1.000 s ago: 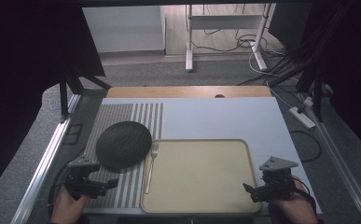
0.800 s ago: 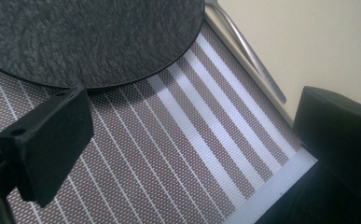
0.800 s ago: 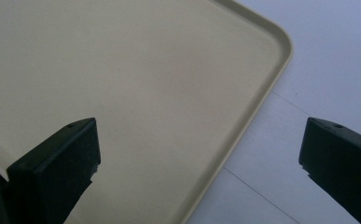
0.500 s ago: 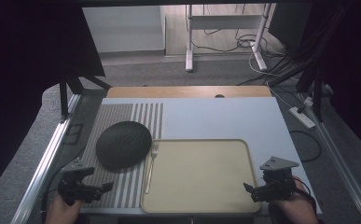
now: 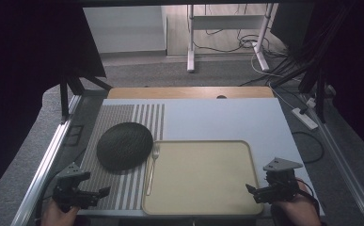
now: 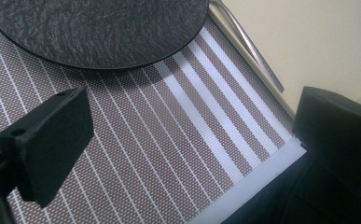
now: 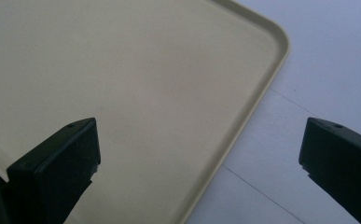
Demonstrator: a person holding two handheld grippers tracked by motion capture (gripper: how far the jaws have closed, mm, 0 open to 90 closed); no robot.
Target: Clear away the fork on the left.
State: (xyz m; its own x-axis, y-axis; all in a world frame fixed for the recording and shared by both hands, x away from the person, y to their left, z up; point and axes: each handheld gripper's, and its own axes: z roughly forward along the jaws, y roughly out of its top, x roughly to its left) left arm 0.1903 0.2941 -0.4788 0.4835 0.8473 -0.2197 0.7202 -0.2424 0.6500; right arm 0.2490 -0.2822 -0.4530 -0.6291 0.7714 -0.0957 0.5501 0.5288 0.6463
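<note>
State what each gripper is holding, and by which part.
Nothing is held. The left gripper is open above the striped placemat; the right gripper is open at the tray edge.

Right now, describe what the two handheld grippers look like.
Both are black. The left gripper and right gripper each carry a grey three-cornered plate on top. In the gripper views, each has two blocky matte black jaws with a small round hole near the tip. A dark cable trails from the left gripper; a dark strap crosses the right wrist.
</note>
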